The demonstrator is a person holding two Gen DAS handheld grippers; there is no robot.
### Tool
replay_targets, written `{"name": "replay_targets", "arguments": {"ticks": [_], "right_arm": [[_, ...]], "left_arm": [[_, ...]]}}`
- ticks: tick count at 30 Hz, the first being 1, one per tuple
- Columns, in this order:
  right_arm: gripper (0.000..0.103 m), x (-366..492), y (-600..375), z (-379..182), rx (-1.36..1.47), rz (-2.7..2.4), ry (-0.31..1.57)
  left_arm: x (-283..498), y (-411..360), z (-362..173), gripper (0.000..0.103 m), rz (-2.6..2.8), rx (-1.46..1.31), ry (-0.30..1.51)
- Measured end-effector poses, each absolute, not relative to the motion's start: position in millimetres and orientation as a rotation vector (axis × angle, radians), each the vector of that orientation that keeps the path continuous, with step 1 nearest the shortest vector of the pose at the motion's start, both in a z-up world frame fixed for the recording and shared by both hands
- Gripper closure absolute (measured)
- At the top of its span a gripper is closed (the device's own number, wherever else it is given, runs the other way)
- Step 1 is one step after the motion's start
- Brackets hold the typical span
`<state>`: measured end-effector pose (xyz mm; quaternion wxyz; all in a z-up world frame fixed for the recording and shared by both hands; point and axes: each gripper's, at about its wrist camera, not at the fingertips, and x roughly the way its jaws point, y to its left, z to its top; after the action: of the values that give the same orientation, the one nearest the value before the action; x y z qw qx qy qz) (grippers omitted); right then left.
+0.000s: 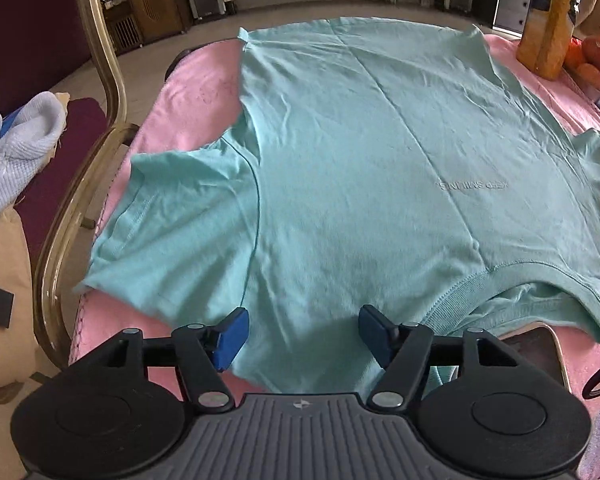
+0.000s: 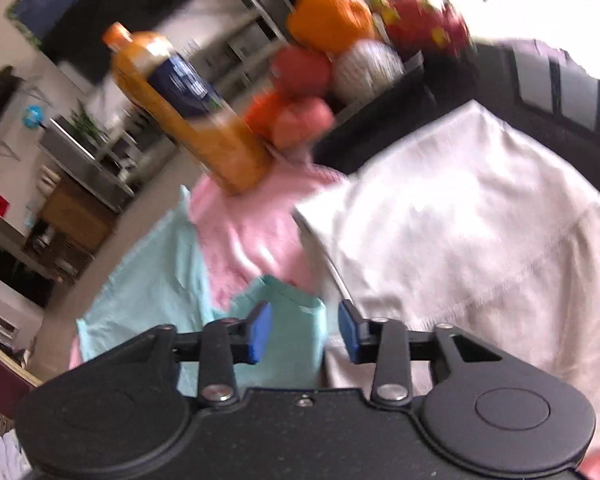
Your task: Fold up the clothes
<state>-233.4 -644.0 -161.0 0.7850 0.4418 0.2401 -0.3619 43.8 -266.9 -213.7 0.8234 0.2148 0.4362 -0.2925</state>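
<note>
1. One mint T-shirt (image 1: pixel 360 152) lies flat on the pink cloth (image 1: pixel 188 96), front up; its chest print reads "KEEP SMILING", upside down here.
2. Left gripper (image 1: pixel 300 338) hovers over the near shoulder, jaws spread, holding nothing.
3. Right gripper (image 2: pixel 304 334) is released too, a sleeve edge between its pads.
4. One orange bottle (image 2: pixel 188 112), label blurred; one white garment (image 2: pixel 480 220); a fruit pile (image 2: pixel 332 52).

Your mint-green T-shirt (image 1: pixel 360 152) lay spread flat, front up, across the pink cover, collar nearest you and hem at the far edge. Both short sleeves were stretched out sideways. Faint creases ran down its body, and pale lettering crossed the chest.
</note>
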Motion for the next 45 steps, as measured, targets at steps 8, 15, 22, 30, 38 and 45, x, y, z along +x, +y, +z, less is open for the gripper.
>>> {"name": "replay_targets", "arguments": {"ticks": [8, 15, 22, 30, 38, 45], "right_arm": [[0.073, -211.3, -640.6, -166.0, 0.868, -0.795, 0.591], [0.101, -199.3, -626.7, -159.4, 0.710, -0.879, 0.606], [0.101, -179.4, -595.6, -147.6, 0.589, -0.760, 0.549], [0.101, -128.9, -490.1, -150.1, 0.138, -0.303, 0.644], [0.082, -129.4, -508.5, -158.7, 0.226, -0.300, 0.768], [0.090, -144.5, -572.1, -178.1, 0.525, -0.533, 0.790]], "left_arm": [[43.6, -265.4, -213.7, 0.036, -0.625, 0.446, 0.925], [40.4, -260.4, -205.8, 0.036, -0.623, 0.432, 0.889], [35.4, -257.7, -198.6, 0.036, -0.636, 0.420, 0.861], [35.5, -252.6, -194.0, 0.036, -0.627, 0.406, 0.840], [37.5, -253.2, -197.8, 0.036, -0.624, 0.405, 0.856], [39.0, -254.9, -201.2, 0.036, -0.624, 0.403, 0.871]]}}
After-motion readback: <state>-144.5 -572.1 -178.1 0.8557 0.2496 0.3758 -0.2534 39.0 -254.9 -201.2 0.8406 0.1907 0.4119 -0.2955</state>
